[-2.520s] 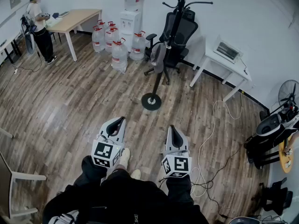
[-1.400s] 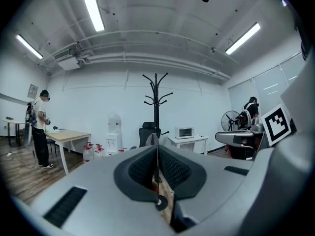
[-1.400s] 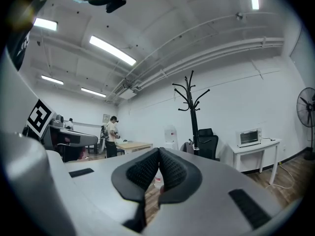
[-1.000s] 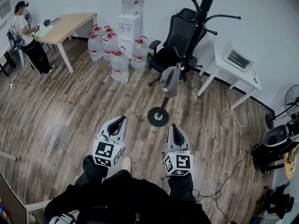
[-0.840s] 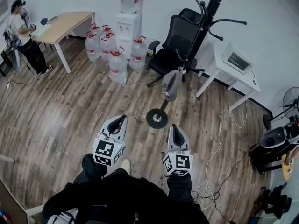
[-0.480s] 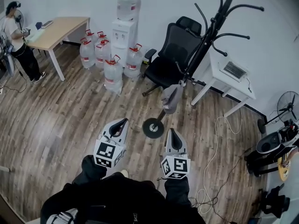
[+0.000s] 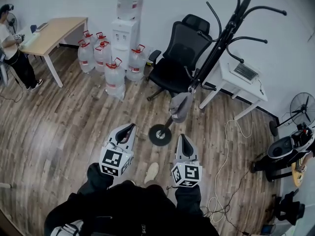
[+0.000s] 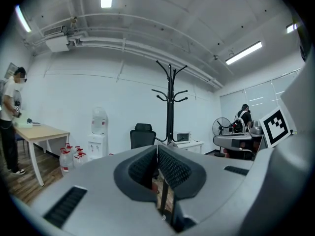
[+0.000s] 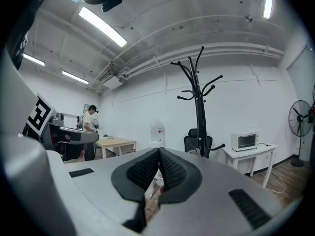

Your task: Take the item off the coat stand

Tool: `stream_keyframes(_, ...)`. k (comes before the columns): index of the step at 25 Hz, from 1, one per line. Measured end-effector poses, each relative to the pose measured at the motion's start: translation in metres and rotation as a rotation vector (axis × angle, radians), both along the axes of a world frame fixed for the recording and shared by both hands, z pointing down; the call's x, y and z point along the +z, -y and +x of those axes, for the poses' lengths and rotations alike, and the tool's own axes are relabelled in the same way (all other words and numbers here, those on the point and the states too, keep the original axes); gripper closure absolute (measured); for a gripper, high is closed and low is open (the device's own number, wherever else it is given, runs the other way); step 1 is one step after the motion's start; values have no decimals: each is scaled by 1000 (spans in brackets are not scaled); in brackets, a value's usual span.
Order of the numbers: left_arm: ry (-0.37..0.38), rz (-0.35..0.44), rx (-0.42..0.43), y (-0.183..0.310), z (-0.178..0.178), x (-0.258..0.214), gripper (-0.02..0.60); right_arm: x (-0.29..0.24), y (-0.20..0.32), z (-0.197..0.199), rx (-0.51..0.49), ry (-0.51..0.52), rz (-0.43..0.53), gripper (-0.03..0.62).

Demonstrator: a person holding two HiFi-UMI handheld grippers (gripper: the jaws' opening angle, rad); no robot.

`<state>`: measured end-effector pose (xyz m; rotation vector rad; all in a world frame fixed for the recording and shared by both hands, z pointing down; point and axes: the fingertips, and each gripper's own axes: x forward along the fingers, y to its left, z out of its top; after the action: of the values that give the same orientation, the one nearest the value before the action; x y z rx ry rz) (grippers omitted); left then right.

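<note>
A black coat stand (image 7: 216, 45) rises from its round base (image 7: 160, 134) on the wooden floor and leans to the upper right in the head view. A grey cap (image 7: 179, 107) hangs from one of its low hooks. My left gripper (image 7: 127, 129) is shut and empty, just left of the base. My right gripper (image 7: 182, 138) is also shut and empty, just right of the base and below the cap. The stand (image 8: 170, 102) is straight ahead in the left gripper view, past the shut left gripper (image 8: 157, 150). It (image 9: 198, 102) also stands beyond the shut right gripper (image 9: 159, 154).
A black office chair (image 7: 179, 58) stands behind the stand. Several water bottles (image 7: 110, 63) and a dispenser (image 7: 125, 28) are at the back left. A white table (image 7: 243, 85) is on the right, cables (image 7: 224, 151) trail on the floor, and a person (image 7: 12, 48) stands by a wooden desk (image 7: 49, 33).
I have walked closer: the stand's base and the cap now lie nearer to both grippers. Both grippers stay shut and level in front of me.
</note>
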<state>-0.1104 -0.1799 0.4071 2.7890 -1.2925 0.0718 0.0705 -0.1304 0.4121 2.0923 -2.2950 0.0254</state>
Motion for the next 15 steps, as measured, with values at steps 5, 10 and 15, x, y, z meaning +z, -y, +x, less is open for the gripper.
stream_keyframes(5, 2, -16, -7, 34, 7, 11, 554, 12, 33, 6, -5, -4, -17, 577)
stream_keyframes(10, 21, -37, -5, 69, 31, 25, 554, 28, 71, 33, 3, 15, -39, 578)
stream_keyframes(15, 43, -67, 2, 117, 55, 38, 554, 43, 118, 54, 6, 36, -60, 579)
